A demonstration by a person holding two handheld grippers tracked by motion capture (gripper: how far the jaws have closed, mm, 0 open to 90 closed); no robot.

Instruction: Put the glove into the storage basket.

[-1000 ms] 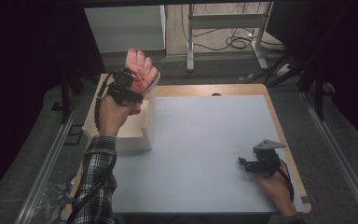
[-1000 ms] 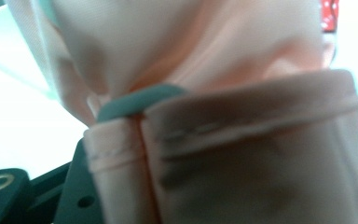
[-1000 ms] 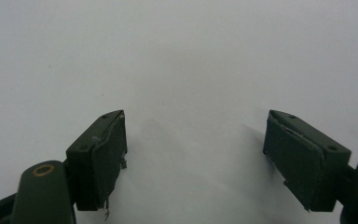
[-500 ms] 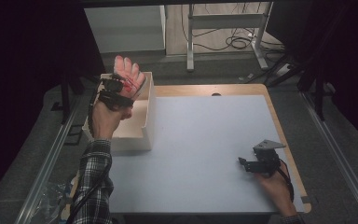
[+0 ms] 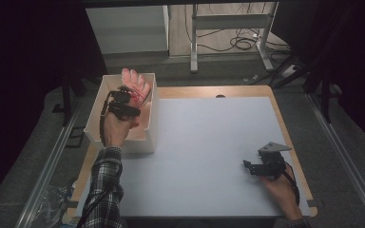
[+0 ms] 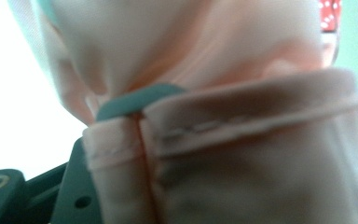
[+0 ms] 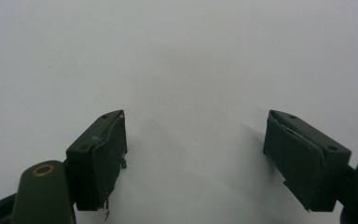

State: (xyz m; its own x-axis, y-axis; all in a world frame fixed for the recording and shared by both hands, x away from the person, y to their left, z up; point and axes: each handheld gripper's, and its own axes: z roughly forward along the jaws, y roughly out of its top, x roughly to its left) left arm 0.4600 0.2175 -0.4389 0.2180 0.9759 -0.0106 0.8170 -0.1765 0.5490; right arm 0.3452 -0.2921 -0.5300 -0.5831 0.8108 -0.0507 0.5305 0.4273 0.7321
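The left claw [image 5: 132,100] in the high view is closed on a pink glove [image 5: 135,84], holding it over the white box [image 5: 149,121] that stands at the left edge of the tabletop [image 5: 204,142]; the glove's fingers stick up past the box's far rim, and its lower part is hidden behind the claw and the hand [image 5: 116,128]. Whether the glove touches the box floor cannot be made out. The right claw [image 5: 248,166] rests low on the tabletop near the right edge, well apart from the box. In the left gripper view the pink glove [image 6: 242,140] sits blurred right against the lens, its stitched cuff across the frame, covering the jaws. In the right gripper view the right claw [image 7: 195,140] stands wide open with nothing between its jaws, bare white tabletop [image 7: 191,56] ahead.
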